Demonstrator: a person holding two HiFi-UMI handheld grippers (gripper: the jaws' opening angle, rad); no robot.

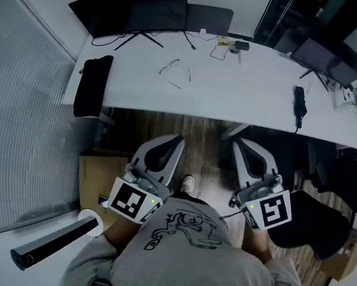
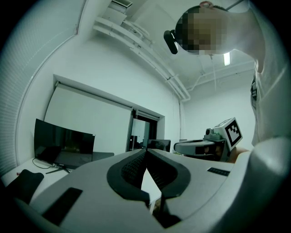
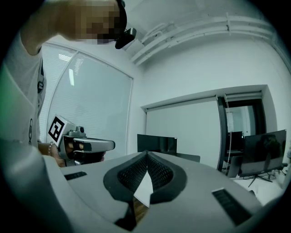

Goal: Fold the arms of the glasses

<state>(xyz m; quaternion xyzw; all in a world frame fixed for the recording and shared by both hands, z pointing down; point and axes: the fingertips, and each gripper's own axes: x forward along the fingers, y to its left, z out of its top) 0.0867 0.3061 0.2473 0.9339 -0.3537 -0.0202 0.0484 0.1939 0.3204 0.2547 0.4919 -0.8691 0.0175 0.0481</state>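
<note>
A pair of thin-framed glasses lies on the white desk in the head view, arms spread open, a little in front of the black monitor. My left gripper and right gripper are held side by side over the wooden floor, short of the desk's near edge and well apart from the glasses. Both are shut with nothing between their jaws. In the left gripper view the jaw tips meet, and the right gripper shows beside it. In the right gripper view the tips meet too.
A black chair back stands at the desk's left end. Cables and small items lie behind the glasses, a black handset sits at the desk's right, and a second monitor further right. A cardboard box and a black tube are on the floor.
</note>
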